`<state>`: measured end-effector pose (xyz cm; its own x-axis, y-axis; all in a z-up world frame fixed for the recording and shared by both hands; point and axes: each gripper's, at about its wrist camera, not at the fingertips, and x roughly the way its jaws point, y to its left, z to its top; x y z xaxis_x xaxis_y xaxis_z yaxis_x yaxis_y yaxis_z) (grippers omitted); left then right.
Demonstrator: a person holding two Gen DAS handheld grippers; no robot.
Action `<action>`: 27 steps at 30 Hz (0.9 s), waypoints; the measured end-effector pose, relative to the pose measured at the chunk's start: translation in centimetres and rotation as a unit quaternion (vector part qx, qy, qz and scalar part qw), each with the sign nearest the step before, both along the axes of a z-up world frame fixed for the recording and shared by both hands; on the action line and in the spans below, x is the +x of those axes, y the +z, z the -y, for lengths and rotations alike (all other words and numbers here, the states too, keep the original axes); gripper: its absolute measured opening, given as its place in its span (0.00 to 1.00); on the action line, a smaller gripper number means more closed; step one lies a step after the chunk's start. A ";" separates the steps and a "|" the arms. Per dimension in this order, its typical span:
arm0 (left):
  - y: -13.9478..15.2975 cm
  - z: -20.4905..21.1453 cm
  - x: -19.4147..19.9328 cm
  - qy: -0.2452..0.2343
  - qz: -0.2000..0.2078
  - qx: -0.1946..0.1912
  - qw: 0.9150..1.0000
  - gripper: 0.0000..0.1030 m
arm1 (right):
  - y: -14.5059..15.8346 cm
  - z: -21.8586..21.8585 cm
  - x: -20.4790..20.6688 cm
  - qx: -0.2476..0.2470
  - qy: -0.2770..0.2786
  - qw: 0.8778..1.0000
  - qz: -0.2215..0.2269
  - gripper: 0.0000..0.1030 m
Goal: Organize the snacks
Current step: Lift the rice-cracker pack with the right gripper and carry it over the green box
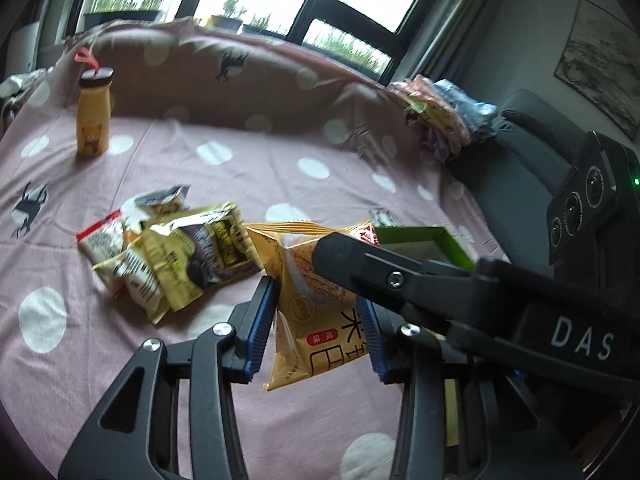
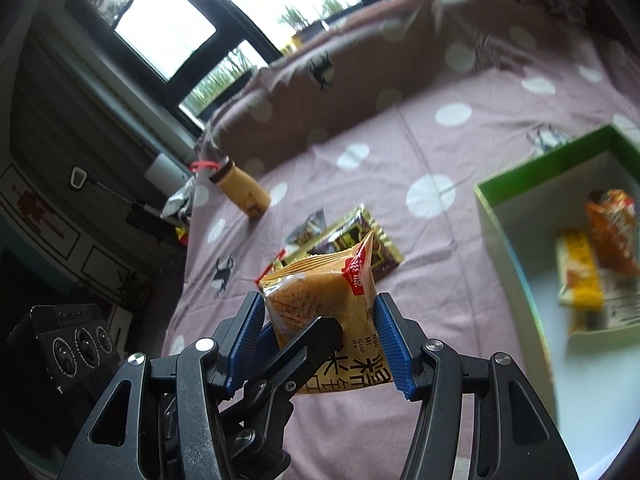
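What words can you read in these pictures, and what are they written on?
"DAS": white letters on the right gripper body.
"Nuo Mi Guo Ba": small print on the orange snack packet that both grippers hold.
Large Chinese characters on that packet: I cannot read them surely.
Print on the pile of packets: too blurred.

Glossy crinkled foil-plastic on the orange snack packet (image 2: pixel 320 300); ribbed blue rubbery pads (image 2: pixel 390 346) on matt black plastic hand-held gripper arms. Matt pink cloth sheet (image 1: pixel 240 184), smooth cardboard green box (image 2: pixel 516 216).
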<state>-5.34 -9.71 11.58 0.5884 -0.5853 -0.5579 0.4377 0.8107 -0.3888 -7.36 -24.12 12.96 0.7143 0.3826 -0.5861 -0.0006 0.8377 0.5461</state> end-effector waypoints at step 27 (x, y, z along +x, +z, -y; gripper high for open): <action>2.3 10.0 -0.3 -0.114 0.048 -0.008 0.992 0.39 | 2.3 9.1 -4.1 -0.004 -0.126 0.990 0.056 0.58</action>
